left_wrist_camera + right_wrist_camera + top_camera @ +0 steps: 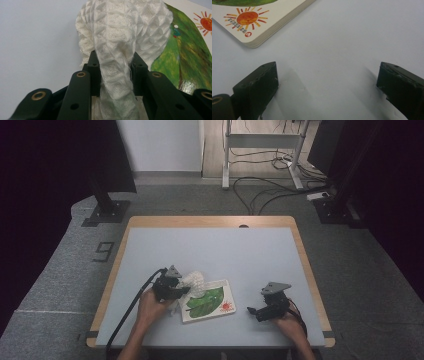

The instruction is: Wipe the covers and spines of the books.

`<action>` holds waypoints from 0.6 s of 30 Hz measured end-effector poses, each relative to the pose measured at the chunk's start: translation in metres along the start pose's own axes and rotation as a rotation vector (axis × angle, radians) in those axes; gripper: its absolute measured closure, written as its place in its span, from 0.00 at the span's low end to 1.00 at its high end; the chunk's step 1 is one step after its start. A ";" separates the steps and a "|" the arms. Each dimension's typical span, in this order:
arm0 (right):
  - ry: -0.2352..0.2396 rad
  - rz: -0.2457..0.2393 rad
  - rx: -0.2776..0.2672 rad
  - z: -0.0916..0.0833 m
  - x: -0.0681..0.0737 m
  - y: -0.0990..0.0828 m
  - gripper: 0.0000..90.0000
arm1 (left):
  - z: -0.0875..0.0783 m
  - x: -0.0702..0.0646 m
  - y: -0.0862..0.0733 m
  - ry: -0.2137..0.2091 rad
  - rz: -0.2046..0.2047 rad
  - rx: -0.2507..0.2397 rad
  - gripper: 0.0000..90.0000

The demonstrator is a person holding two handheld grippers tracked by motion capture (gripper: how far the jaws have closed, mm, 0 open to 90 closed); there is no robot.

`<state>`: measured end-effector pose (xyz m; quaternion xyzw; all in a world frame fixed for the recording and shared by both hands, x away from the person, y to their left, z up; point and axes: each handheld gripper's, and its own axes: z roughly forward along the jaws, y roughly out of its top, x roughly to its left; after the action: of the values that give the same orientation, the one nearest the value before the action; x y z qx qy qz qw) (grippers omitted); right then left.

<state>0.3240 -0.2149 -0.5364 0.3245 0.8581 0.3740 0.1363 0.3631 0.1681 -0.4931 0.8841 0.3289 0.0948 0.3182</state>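
So the white waffle-weave cloth (117, 37) is being pinched by the left gripper (176, 287), jaws clamped tight on a bunched fold, probably so it's being dragged or wiped over the picture book (209, 301). The cloth is being draped over the book's far left corner. The right gripper (327, 80) is being parked just right of the book, jaws spread wide with nothing between them. Loads of bare table (240, 250) is being left open beyond the book, though its near edge isn't far off.
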 end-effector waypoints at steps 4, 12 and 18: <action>0.000 0.000 0.000 0.000 0.000 0.000 0.03 | 0.004 -0.003 0.003 0.011 0.005 -0.001 0.76; 0.000 0.000 0.000 0.000 0.000 0.000 0.03 | 0.016 -0.011 0.016 -0.002 0.019 0.002 0.76; 0.000 0.000 0.000 0.000 0.000 0.000 0.03 | 0.024 -0.016 0.025 -0.016 0.027 0.004 0.76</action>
<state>0.3240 -0.2150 -0.5364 0.3245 0.8580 0.3741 0.1362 0.3727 0.1314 -0.4951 0.8898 0.3146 0.0915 0.3178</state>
